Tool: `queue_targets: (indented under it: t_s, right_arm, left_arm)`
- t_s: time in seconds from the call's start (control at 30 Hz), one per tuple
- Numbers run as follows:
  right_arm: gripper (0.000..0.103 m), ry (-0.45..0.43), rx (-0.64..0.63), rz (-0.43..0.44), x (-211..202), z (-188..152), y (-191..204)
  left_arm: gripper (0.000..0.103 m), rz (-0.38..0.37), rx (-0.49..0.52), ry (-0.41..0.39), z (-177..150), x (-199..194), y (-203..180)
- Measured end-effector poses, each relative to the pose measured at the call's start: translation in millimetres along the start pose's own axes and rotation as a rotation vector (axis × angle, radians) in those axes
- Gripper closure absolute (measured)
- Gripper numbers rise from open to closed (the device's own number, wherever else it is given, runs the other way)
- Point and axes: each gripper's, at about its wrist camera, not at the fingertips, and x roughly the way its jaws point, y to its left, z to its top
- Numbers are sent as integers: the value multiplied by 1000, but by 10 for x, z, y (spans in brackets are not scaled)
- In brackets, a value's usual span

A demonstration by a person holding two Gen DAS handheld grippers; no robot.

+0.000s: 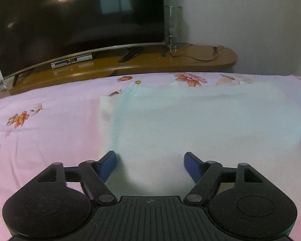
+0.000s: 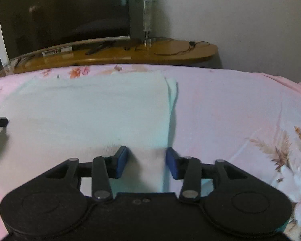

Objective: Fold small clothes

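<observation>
My left tongs [image 1: 150, 161] stood wide over the pale cloth [image 1: 190, 124]; my right tongs [image 2: 146, 158], at 3 o'clock, stood narrower, apparently gripping nothing.

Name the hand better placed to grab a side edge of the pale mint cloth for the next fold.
Probably right: the right gripper straddles the pale mint cloth's right side edge, fingers open. The left gripper sits inside its edge.

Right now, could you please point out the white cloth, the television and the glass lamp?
white cloth [image 1: 200, 120]: left wrist view, flat middle.
television [image 1: 70, 20]: left wrist view, dark screen.
glass lamp [image 2: 147, 16]: right wrist view, clear cylinder.
</observation>
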Motion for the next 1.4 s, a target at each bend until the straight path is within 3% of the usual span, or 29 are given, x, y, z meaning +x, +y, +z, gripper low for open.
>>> queue_targets:
  t_s: [0.33, 0.43, 0.6, 0.67, 0.77, 0.8, 0.83, 0.9, 1.17, 1.4]
  right_arm:
    - [54, 35, -21, -19, -53, 70, 44]
    - [54, 3, -21, -13, -163, 63, 78]
    - [68, -80, 18, 58, -432, -69, 104]
    - [77, -99, 25, 84, -553, -139, 120]
    - [87, -117, 40, 113, -745, -216, 138]
    - [87, -121, 44, 118, -805, -235, 142]
    - [87, -124, 47, 124, -864, -256, 157]
    - [87, -125, 46, 135, -963, -293, 208]
    - [87, -126, 71, 182, -1061, -235, 500]
    - [87, -117, 64, 223, -832, 3, 689]
  left_arm:
    - [21, 6, 21, 18, -31, -156, -18]
    - [21, 9, 24, 22, -61, -208, -3]
    - [21, 23, -28, 27, -216, -440, 104]
    - [21, -4, -108, 20, -357, -648, 220]
    - [25, -104, -283, 29, -652, -971, 432]
    - [31, -140, -356, 37, -754, -1042, 497]
    - [47, -202, -452, 67, -871, -1085, 559]
    - [53, -315, -615, 131, -1071, -1051, 617]
    - [53, -376, -1046, 23, -1323, -689, 799]
    - [53, -350, -1130, -42, -1183, -407, 841]
